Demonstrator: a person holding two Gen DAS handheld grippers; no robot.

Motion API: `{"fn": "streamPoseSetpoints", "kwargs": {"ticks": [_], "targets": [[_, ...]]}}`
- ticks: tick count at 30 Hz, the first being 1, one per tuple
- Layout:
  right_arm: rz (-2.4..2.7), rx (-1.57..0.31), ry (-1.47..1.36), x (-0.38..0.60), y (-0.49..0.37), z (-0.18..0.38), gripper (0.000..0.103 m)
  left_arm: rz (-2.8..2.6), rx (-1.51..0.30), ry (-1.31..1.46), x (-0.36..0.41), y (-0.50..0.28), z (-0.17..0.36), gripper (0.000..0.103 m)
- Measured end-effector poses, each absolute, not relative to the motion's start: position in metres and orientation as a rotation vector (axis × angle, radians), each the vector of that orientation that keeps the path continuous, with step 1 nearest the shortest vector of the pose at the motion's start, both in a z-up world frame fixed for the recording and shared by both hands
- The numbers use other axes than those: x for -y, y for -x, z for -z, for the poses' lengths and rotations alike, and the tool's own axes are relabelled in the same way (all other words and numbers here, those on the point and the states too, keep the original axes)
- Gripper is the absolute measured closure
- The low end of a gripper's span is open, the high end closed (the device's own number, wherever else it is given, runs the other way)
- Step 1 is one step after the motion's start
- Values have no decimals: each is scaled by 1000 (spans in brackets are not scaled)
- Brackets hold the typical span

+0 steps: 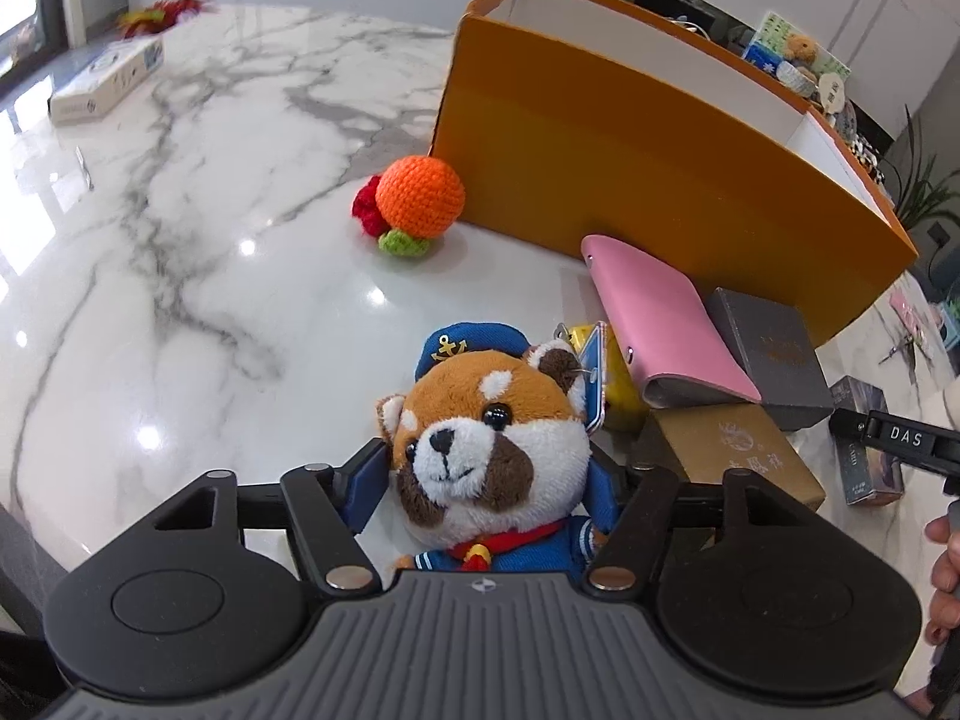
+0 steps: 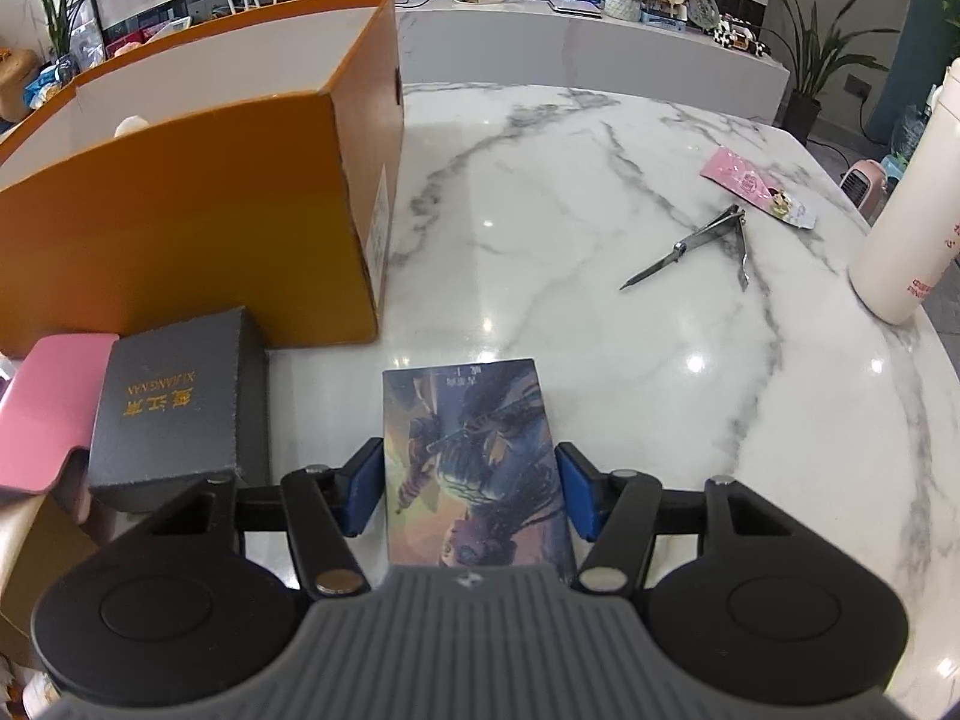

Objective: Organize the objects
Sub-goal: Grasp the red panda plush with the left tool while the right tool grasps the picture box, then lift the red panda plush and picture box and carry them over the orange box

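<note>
My left gripper is shut on a plush red panda in a blue sailor cap and suit; the blue pads press its sides. Ahead stands an open orange box. My right gripper straddles a card box with a fantasy picture that lies on the marble table. The left pad touches its edge; a narrow gap shows at the right pad. The orange box stands to the left in the right wrist view, with something pale inside.
A crocheted orange ball sits beside the orange box. A pink wallet, grey box, brown box and yellow item cluster by it. Nail clippers, a pink packet and white bottle lie right. A white carton lies far left.
</note>
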State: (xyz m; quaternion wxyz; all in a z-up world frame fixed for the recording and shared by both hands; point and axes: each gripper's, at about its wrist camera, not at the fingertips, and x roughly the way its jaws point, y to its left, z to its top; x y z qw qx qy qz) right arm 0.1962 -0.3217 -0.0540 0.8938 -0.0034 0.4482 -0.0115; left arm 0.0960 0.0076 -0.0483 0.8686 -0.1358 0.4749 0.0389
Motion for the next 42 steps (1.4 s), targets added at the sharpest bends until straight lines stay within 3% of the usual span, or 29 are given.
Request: {"fn": "streamPoseSetpoints", "kwargs": {"ticks": [12,42], "targets": [[5,-881,-28,325,-186,40,42,-75,-976,214,-6,-100,43,36],[-73,-757,8,314,-148,-4,42,-110,-819,91,-5,-101,10,37]]}}
